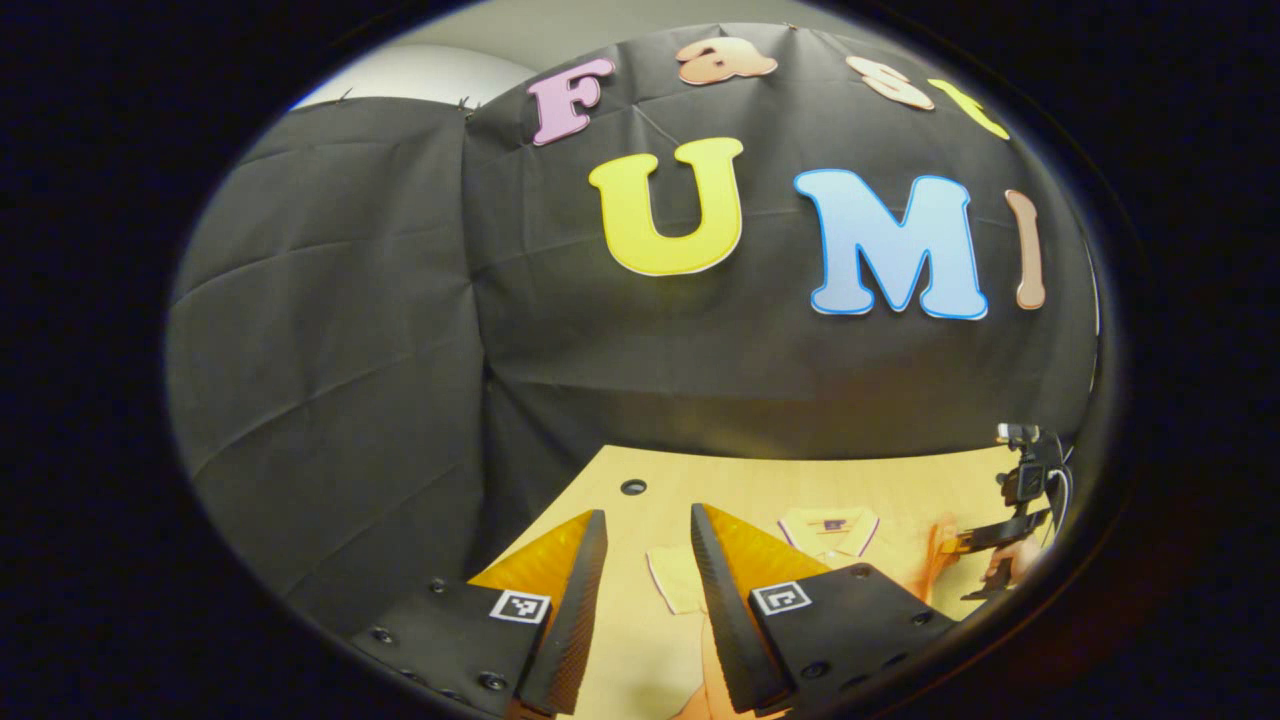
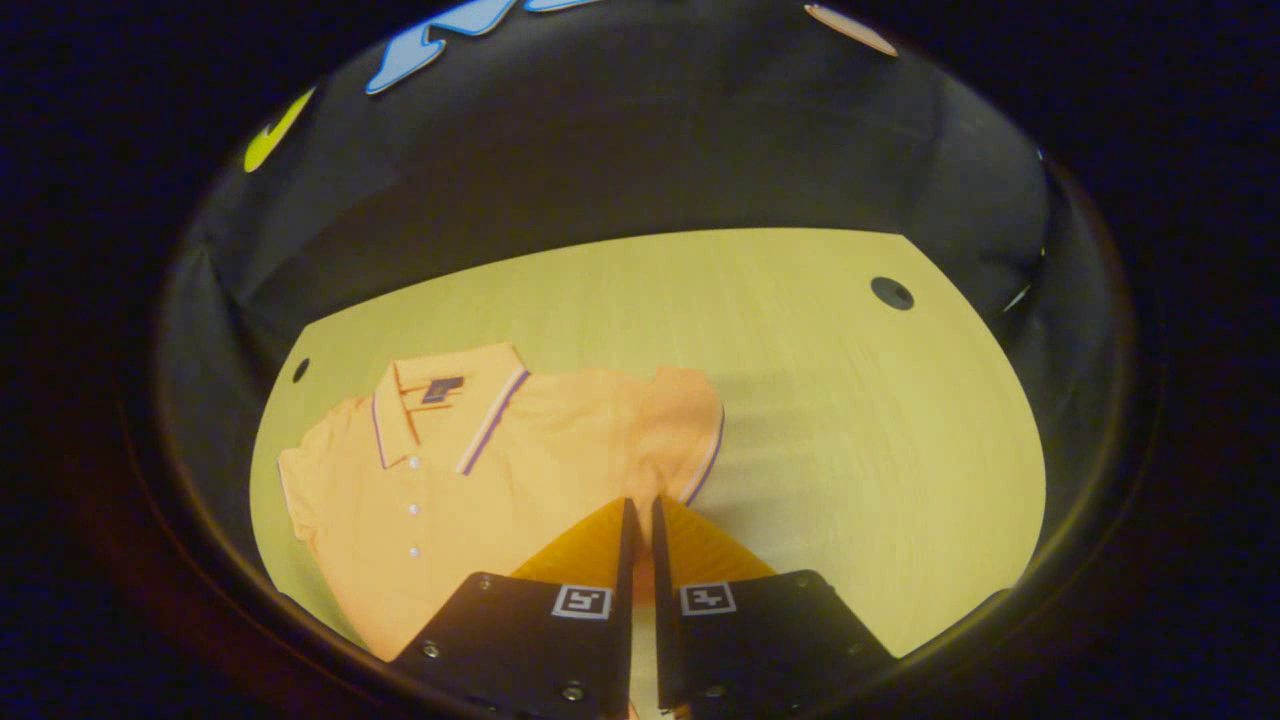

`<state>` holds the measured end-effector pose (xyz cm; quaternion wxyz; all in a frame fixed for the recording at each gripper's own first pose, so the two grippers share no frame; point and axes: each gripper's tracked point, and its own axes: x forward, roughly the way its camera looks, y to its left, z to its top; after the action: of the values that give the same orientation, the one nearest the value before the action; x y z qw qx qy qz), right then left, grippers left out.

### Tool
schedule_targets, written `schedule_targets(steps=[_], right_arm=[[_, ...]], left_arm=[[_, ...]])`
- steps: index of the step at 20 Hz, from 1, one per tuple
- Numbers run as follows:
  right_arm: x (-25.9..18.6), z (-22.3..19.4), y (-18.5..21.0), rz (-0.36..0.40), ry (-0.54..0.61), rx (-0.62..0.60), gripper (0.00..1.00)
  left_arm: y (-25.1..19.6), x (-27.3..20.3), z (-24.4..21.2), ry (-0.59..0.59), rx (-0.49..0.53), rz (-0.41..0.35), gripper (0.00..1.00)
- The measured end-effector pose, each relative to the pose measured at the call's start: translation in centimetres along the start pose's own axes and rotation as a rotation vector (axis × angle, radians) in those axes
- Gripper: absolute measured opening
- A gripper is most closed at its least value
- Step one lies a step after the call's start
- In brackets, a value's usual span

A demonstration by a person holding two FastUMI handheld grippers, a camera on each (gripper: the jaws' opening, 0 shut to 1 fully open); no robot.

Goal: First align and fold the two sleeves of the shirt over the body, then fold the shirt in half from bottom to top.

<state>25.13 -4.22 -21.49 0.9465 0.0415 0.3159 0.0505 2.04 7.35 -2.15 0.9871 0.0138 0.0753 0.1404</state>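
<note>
An orange polo shirt (image 2: 450,480) lies flat, front up, on the wooden table (image 2: 850,420), its collar (image 2: 445,395) toward the far wall. My right gripper (image 2: 642,505) is at the lower edge of the sleeve (image 2: 690,420) nearest it. Its fingers are closed to a thin slit with orange cloth showing in it. In the left gripper view, my left gripper (image 1: 648,515) stands open above the other sleeve (image 1: 672,580), which lies between its fingers with nothing gripped. The collar (image 1: 830,530) is just to the right. The right gripper (image 1: 1005,545) shows far right.
Black cloth walls close in the table at the back and on both sides. Small round holes mark the tabletop (image 2: 891,293) (image 2: 300,370) (image 1: 633,487). Bare wood (image 2: 900,480) stretches to the right of the shirt.
</note>
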Motion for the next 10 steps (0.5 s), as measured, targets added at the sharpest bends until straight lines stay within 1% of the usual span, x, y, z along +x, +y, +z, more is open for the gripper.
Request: schedule_targets(steps=[3, 6, 10], right_arm=[[-0.6, 1.0, 4.8, 0.079, -0.017, -0.060, 0.11], [-0.1, 0.4, 8.5, 0.129, -0.005, -0.114, 0.11], [0.5, -0.8, 11.1, 0.145, 0.019, -0.160, 0.11]], left_arm=[[0.6, 0.0, -0.1, 0.004, -0.011, 0.012, 0.67], [1.6, 0.0, -0.5, 0.010, -0.022, 0.030, 0.67], [3.0, -0.1, -1.2, 0.020, -0.034, 0.051, 0.67]])
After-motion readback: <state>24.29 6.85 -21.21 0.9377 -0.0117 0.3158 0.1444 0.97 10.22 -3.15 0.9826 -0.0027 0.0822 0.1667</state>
